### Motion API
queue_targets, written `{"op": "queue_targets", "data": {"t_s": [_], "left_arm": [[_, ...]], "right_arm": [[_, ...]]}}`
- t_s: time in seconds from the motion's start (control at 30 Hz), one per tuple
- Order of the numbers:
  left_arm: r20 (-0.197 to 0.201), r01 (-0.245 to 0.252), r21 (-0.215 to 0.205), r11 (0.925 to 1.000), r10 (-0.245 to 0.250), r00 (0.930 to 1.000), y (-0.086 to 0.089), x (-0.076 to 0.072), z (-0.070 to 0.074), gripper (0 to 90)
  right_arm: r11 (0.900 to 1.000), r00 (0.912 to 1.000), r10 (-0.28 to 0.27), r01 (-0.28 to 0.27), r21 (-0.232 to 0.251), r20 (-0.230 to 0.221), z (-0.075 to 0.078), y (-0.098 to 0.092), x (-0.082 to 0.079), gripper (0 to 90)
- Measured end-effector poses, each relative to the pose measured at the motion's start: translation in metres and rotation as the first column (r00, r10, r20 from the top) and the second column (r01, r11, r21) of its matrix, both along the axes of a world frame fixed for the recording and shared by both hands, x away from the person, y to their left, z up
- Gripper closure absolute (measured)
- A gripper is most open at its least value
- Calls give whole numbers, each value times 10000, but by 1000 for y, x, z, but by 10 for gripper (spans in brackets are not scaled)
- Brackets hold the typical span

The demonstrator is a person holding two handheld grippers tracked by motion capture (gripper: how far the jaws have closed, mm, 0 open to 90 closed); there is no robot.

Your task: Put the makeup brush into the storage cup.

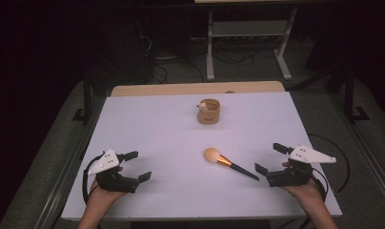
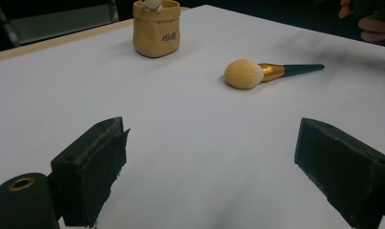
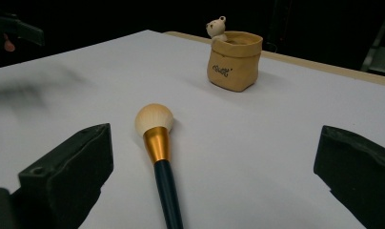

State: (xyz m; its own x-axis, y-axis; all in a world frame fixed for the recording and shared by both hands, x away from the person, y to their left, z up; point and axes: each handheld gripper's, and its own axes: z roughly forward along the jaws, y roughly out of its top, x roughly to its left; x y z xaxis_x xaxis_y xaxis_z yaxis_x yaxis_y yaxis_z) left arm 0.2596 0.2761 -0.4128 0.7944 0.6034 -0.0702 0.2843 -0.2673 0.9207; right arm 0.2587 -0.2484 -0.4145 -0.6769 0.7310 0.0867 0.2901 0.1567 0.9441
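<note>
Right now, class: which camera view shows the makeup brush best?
The right gripper view: the makeup brush lies close, bristles and gold ferrule sharp. The left gripper view shows it whole but farther off; the high view shows it small.

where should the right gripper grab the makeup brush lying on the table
Probably the dark handle, just behind the gold ferrule. The makeup brush lies flat, its handle end towards the open right gripper; come from above, jaws straddling the slim handle, avoiding the soft head.
</note>
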Motion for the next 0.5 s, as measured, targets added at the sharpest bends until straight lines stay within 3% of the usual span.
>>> {"op": "queue_targets", "data": {"t_s": [0.5], "left_arm": [[59, -34, -97, 9999, 34, 10000, 1, -2, 1, 99]], "right_arm": [[10000, 10000, -1, 1, 14, 95, 5, 1, 3, 0]]}}
